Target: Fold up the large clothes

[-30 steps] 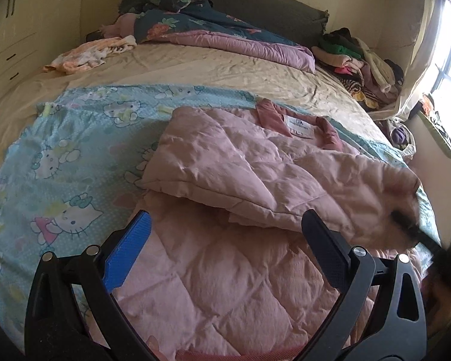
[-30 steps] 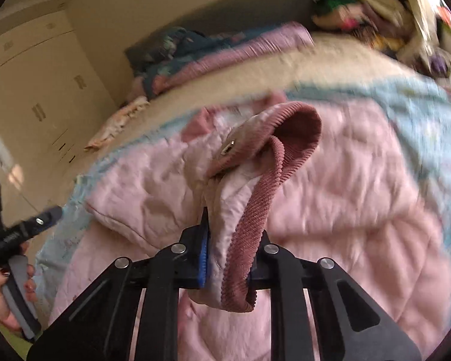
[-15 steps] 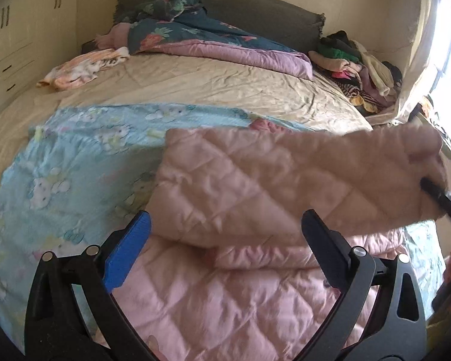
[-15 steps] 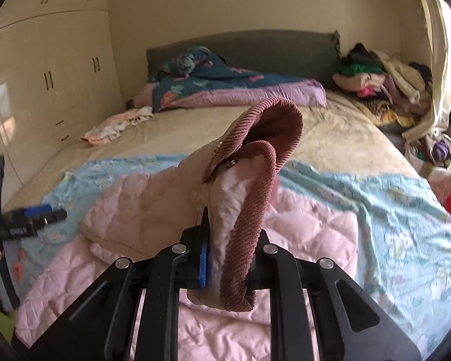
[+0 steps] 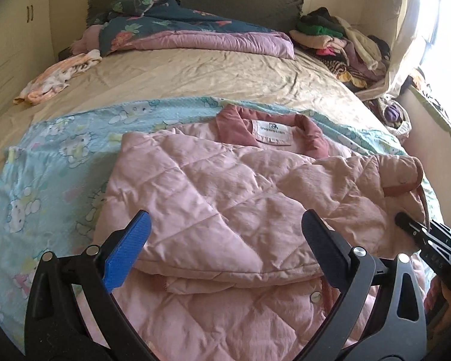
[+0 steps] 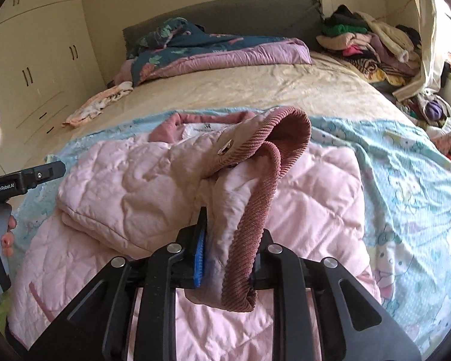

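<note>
- The right gripper (image 6: 230, 258) fills the bottom of its own view; its jaws are starting to part, with the corduroy-edged cuff (image 6: 261, 198) of the pink quilted jacket (image 6: 129, 180) still pinched between them. The cuff hides the far finger.
- In the left wrist view only the tip of that gripper shows at the right edge, against the sleeve end (image 5: 406, 174). The contact itself is hard to make out.
- The left gripper (image 5: 225, 240) stands wide open above the jacket with nothing between its fingers. Its frame cuts off the jacket's lower hem.
- A hand (image 6: 7, 234) on the left gripper's handle is half cropped at the picture border.
- The jacket lies on a light blue cartoon-print sheet (image 5: 45, 165) on the near part of the bed (image 5: 195, 75).
- Blue sheet lies bare to the jacket's left and right. Bare beige sheet stretches beyond it to the folded purple quilt (image 5: 219, 42).
- A heap of clothes (image 5: 339, 39) crowds the far right corner, and a small pale garment (image 5: 54, 78) lies by the left edge.
- One sleeve is folded across the jacket's front. The darker pink collar (image 5: 234, 123) and a white label (image 5: 272, 129) show at the top, with a snap (image 5: 315, 296) near the front edge.
</note>
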Tool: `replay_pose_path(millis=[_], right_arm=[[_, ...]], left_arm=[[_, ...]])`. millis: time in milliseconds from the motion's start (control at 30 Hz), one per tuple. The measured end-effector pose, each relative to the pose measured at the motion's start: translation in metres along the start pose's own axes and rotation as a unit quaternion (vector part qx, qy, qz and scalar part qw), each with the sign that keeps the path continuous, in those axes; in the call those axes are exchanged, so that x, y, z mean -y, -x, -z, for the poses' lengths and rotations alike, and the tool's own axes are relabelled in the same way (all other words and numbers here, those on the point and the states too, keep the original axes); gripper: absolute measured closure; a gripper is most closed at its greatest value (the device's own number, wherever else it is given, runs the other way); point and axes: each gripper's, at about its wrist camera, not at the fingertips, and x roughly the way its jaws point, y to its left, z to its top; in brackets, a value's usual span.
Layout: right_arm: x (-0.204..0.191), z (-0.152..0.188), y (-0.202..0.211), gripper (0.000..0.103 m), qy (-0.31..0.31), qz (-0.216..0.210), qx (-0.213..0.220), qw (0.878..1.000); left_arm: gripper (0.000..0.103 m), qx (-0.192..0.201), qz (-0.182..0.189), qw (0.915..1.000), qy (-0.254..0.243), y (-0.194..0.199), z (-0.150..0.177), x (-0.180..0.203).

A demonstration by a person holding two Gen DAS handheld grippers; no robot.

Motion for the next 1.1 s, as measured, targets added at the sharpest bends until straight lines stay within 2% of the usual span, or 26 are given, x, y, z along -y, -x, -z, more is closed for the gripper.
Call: replay_pose_path(millis=[100, 167, 200, 233, 267, 367, 600, 700, 900, 1000, 1100], right_arm=[[0.0, 0.004, -0.004, 0.071, 0.004, 0.012, -0.005, 1.0], [0.001, 0.005, -0.005, 0.061, 0.005, 0.02, -0.008, 1.0], [0.002, 0.007, -0.006, 0.059, 0.001, 0.023, -0.011, 1.0], [0.003, 0.007, -0.006, 0.055, -0.002, 0.024, -0.013, 1.0], [0.005, 0.008, -0.005, 0.044, -0.004, 0.027, -0.015, 1.0], [0.009, 0.01, 0.005, 0.03, -0.01, 0.052, 0.002, 0.999], [0.005, -0.002, 0.021, 0.027, 0.001, 0.057, 0.023, 0.998], [-0.011, -0.011, 0.017, 0.022, 0.021, 0.049, 0.022, 0.998], [-0.049, -0.027, -0.013, 0.02, 0.07, 0.027, -0.009, 0.997], [-0.057, -0.035, -0.03, 0.02, 0.074, 0.028, -0.02, 0.997], [-0.058, -0.04, -0.059, 0.02, 0.071, 0.033, -0.056, 0.995]], left_arm=[[0.01, -0.003, 0.003, 1.0, 0.002, -0.007, 0.0, 0.002], [0.01, -0.011, 0.007, 0.9999, 0.001, -0.015, 0.001, 0.003], [0.01, -0.015, 0.007, 0.9999, 0.002, -0.018, 0.002, 0.004], [0.01, -0.02, 0.007, 0.9998, 0.002, -0.021, 0.003, 0.004], [0.01, -0.026, 0.008, 0.9996, 0.004, -0.025, 0.003, 0.003], [0.01, -0.047, 0.013, 0.9988, 0.005, -0.038, 0.006, 0.001], [0.009, -0.087, 0.015, 0.996, -0.004, -0.069, 0.02, -0.008], [0.008, -0.096, 0.022, 0.9951, 0.0, -0.082, 0.025, -0.014], [0.008, -0.102, 0.031, 0.9943, -0.006, -0.092, 0.028, -0.019], [0.008, -0.099, 0.032, 0.9946, -0.007, -0.094, 0.029, -0.02], [0.008, -0.098, 0.034, 0.9946, -0.008, -0.095, 0.028, -0.021]])
